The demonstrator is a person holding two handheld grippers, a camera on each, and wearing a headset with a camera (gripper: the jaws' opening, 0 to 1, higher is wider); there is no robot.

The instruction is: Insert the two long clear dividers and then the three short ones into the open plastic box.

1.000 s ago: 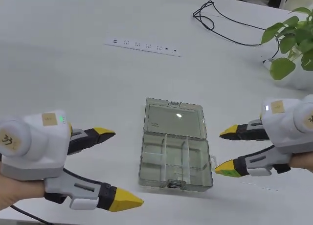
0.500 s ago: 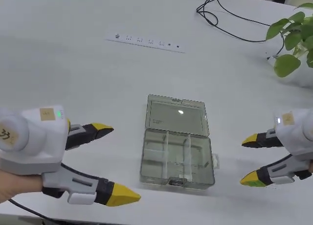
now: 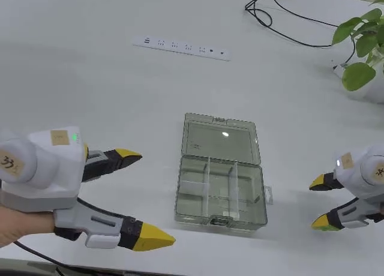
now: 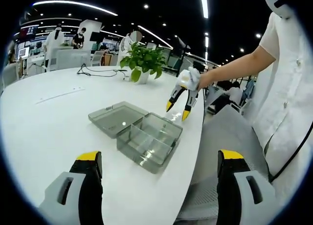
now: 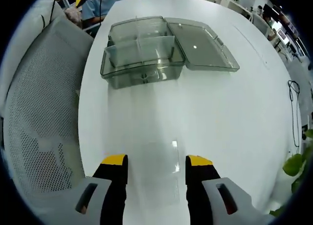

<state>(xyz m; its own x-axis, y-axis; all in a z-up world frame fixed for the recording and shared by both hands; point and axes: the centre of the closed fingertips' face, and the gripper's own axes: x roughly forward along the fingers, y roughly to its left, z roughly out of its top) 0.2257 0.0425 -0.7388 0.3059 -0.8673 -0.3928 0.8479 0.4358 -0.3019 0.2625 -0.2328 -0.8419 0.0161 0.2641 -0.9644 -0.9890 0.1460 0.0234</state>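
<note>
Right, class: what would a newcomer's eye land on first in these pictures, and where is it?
The smoky clear plastic box sits open on the white table, its lid laid flat behind it. The yellow-tipped left claw and right claw flank it, both open and empty. A leafy green plant marks the far right corner.

L gripper [image 3: 157, 199] is held at lower left of head view, gripped from behind by L hand [image 3: 18, 225]. Jaws are spread wide, yellow tips pointed fwd and twd the right. R gripper [image 3: 312, 204] is held at far right edge, jaws parted too but less wide, tips pointed left. The two grippers are set well apart. In L gripper view a bare forearm [image 4: 234, 66] is seen stretched out behind R gripper, w/ a white sleeve [image 4: 283, 39] above it.
</note>
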